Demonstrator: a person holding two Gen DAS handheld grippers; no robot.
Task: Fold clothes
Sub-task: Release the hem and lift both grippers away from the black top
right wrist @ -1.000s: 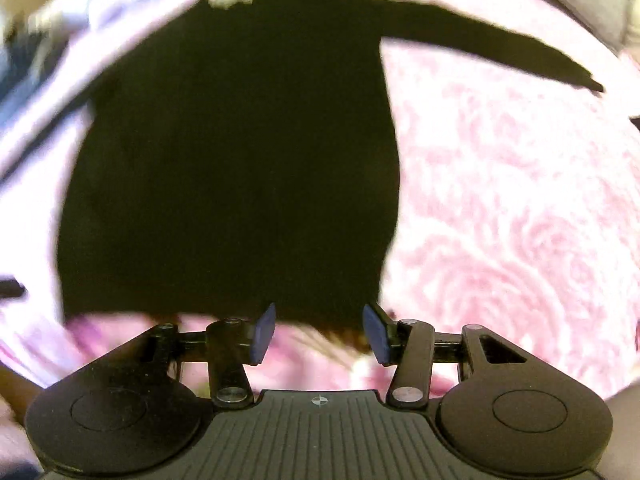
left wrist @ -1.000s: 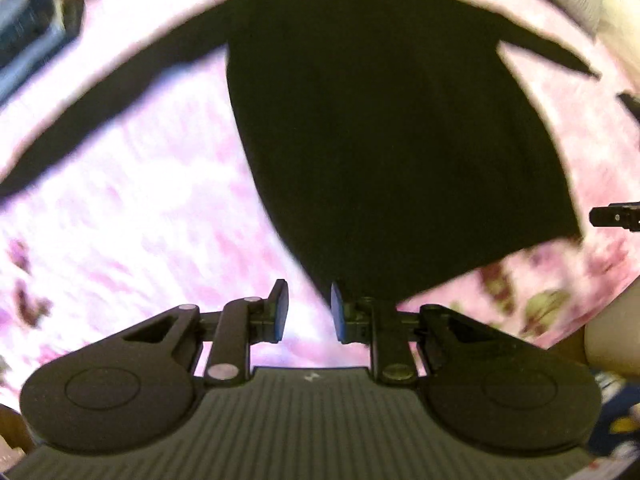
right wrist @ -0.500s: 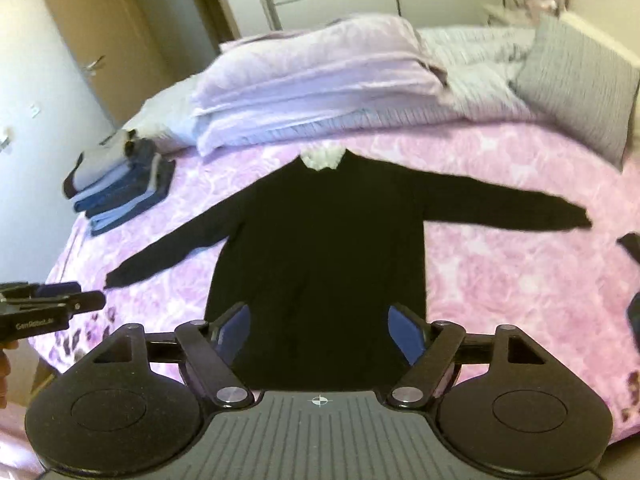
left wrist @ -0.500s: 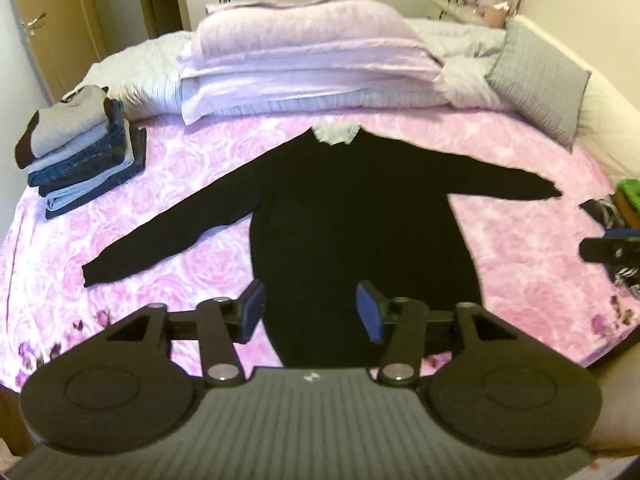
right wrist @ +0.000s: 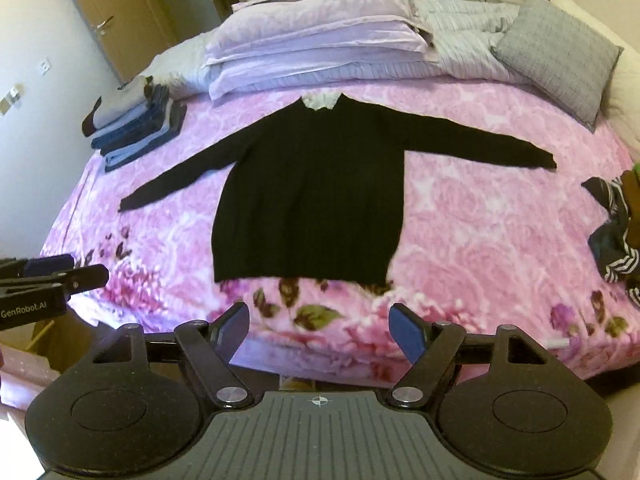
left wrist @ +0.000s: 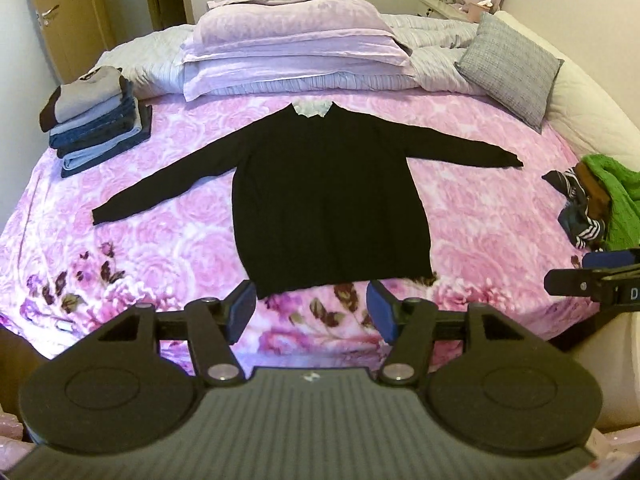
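Observation:
A black long-sleeved sweater (left wrist: 328, 200) (right wrist: 312, 200) with a white collar lies flat on the pink bed cover (left wrist: 120, 240), both sleeves spread out. My left gripper (left wrist: 310, 308) hovers above the bed's near edge, just short of the hem; its jaws are opening and nothing is between them. My right gripper (right wrist: 320, 328) also hangs above the near edge, wide open and empty. Each gripper shows at the edge of the other's view: the right gripper (left wrist: 592, 276) and the left gripper (right wrist: 60, 276).
A stack of folded clothes (left wrist: 96, 120) (right wrist: 136, 120) sits at the bed's far left. A heap of unfolded clothes (left wrist: 600, 200) (right wrist: 616, 224), green and striped, lies at the right edge. Lilac pillows (left wrist: 296, 48) and a grey cushion (left wrist: 508, 68) are at the head.
Both grippers have risen and pulled back from the sweater's hem, so the whole bed is in view. Their jaws have spread from narrow to wide.

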